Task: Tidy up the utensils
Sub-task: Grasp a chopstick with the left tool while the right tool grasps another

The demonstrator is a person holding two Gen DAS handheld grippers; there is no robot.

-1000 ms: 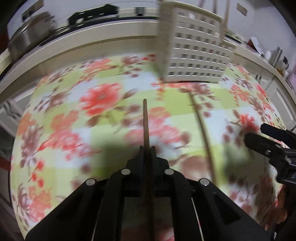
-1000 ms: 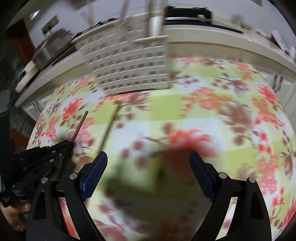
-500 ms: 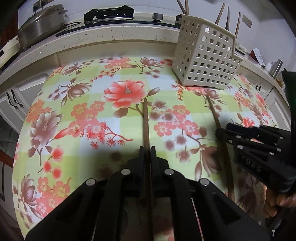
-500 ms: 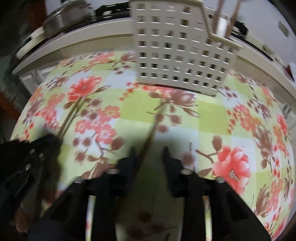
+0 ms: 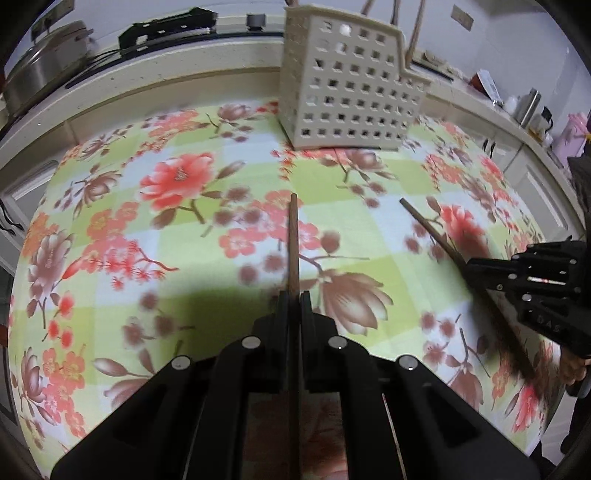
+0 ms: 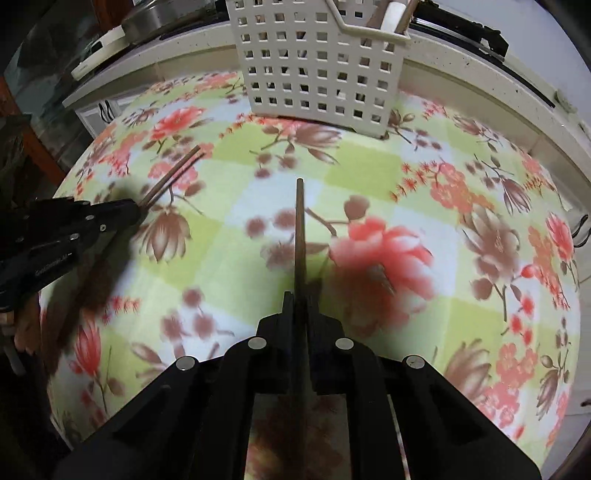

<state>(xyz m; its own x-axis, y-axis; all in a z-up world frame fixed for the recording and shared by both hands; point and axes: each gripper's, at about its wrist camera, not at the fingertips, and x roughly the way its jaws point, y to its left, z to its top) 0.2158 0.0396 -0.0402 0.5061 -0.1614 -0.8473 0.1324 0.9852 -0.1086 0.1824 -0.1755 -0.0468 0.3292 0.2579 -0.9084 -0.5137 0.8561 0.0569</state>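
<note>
The left claw (image 5: 291, 295) is pinching a brown chopstick (image 5: 293, 240) tight between its jaws, the stick running straight out along the fingers with its tip hanging over the flowered bench (image 5: 110, 221). The right claw (image 6: 301, 295) is doing the same, clamped on a second chopstick (image 6: 300, 229) that is also pointing dead ahead. Each claw is showing up at the edge of the other's view, so the two are working side by side and near one another.

Both sticks are aiming toward the white perforated utensil holder (image 5: 347, 92), which is standing upright at the far side of the bench, ahead of both claws. From the right claw it is sitting almost square ahead (image 6: 317, 62); from the left it is lying slightly to the right. I judge the right claw to be nearer.

The holder is already carrying several chopsticks (image 5: 415, 33), standing on end and poking above its rim. To drop in, each held stick would likely need tipping upright over the opening.
</note>
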